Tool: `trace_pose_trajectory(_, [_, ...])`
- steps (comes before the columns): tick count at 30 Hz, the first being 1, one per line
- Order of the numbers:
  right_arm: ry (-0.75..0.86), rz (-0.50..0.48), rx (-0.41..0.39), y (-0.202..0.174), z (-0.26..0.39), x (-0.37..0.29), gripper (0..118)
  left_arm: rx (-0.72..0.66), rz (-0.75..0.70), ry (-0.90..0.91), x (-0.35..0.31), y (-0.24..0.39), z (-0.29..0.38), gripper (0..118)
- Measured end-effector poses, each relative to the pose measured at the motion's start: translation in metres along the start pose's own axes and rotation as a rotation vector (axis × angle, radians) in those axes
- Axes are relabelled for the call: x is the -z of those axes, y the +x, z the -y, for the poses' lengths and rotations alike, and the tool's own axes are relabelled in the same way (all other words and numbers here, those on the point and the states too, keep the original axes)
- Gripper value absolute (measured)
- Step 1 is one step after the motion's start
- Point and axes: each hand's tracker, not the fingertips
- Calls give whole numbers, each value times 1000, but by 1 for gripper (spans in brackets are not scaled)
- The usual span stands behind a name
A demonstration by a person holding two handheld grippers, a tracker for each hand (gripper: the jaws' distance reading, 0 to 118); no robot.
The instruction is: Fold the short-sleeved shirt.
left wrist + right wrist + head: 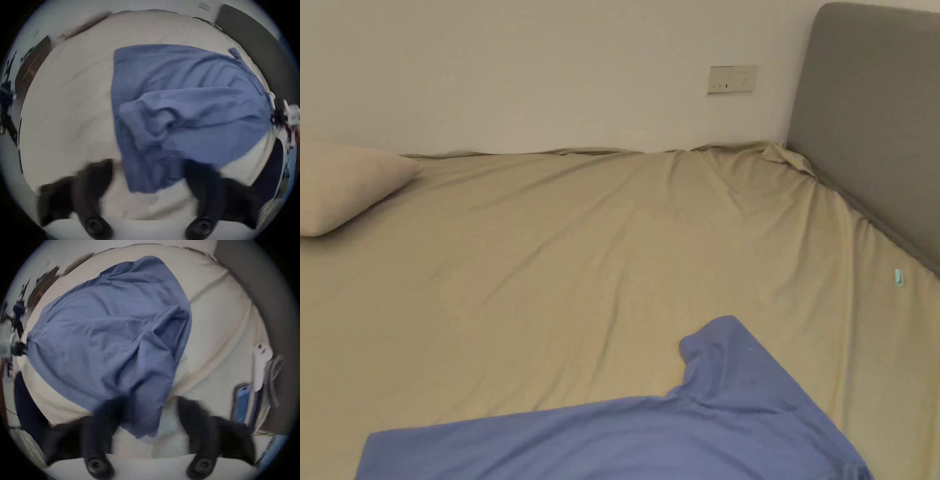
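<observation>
Blue shirt (650,431) rumpled on the beige bed sheet (550,262), unfolded.
Soft, light, limp cloth; best taken at hem or shoulder corners. Left gripper (148,176) and right gripper (149,415) both spread wide; grip on cloth unclear through blur.

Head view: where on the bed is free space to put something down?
Free: the wide bare sheet between the pillow, the wall and the headboard. Crowded: the near edge, where the blue shirt lies spread.
</observation>
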Motion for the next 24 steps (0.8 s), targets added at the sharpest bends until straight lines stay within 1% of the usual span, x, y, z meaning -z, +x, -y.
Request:
trace_pose_trajectory(1, [57,-5,-34,1,4,-17,118,-32,118,83,-17,-5,6,118])
trace_pose_trajectory(2, [192,-31,-60,2,11,-47,118,-112,219,200,-38,-1,14,118])
trace_pose_trajectory(3, [315,-22,-68,2,14,-67,118,-179,300,239,-50,-3,15,118])
trace_pose_trajectory(4, [428,-8,-20,-5,15,-86,118,-261,357,303,-60,-5,17,118])
trace_pose_trajectory(5, [520,-5,30,-11,15,-96,118,-330,383,359,-67,-5,19,118])
trace_pose_trajectory(6, [576,-11,62,-17,14,-102,118,-371,394,390,-78,14,15,118])
trace_pose_trajectory(7, [611,-36,97,-28,10,-109,118,-405,408,391,-79,17,10,118])
trace_pose_trajectory(8, [590,-84,122,-41,5,-112,114,-408,372,338,-79,21,4,115])
trace_pose_trajectory(9, [556,-116,157,-49,-3,-110,83,-419,306,350,-77,27,3,74])
trace_pose_trajectory(10, [554,-142,200,-59,-9,-107,24,-403,228,388,-70,24,-6,8])
trace_pose_trajectory(11, [539,-149,199,-69,-16,-101,2,-375,147,421,-66,28,-13,0])
trace_pose_trajectory(12, [512,-137,183,-80,-24,-98,2,-409,135,416,-62,31,-18,0])
trace_pose_trajectory(13, [526,-117,177,-84,-25,-93,2,-403,179,388,-60,31,-23,0])
trace_pose_trajectory(14, [515,-147,164,-86,-30,-90,2,-407,255,379,-47,8,-22,0])
trace_pose_trajectory(15, [511,-218,143,-87,-32,-89,2,-418,268,401,-45,5,-25,0])
trace_pose_trajectory(16, [522,-244,140,-87,-35,-88,2,-414,238,399,-41,1,-31,0])
trace_pose_trajectory(17, [534,-230,138,-89,-38,-88,2,-364,169,386,-38,-5,-40,0])
trace_pose_trajectory(18, [541,-217,128,-90,-41,-88,2,-320,115,371,-41,15,-52,0])
trace_pose_trajectory(19, [549,-205,116,-91,-45,-87,2,-281,42,371,-35,12,-64,0])
trace_pose_trajectory(20, [554,-205,112,-98,-50,-91,2,-272,-6,381,-27,5,-76,0])
trace_pose_trajectory(21, [559,-211,111,-98,-52,-91,2,-277,-11,373,-20,-2,-88,0])
trace_pose_trajectory(22, [565,-226,114,-97,-55,-90,2,-292,17,402,-14,-15,-100,0])
trace_pose_trajectory(23, [565,-242,122,-99,-57,-91,2,-317,30,476,-5,-25,-109,17])
trace_pose_trajectory(24, [565,-249,126,-101,-59,-92,2,-324,3,472,6,-30,-120,88])
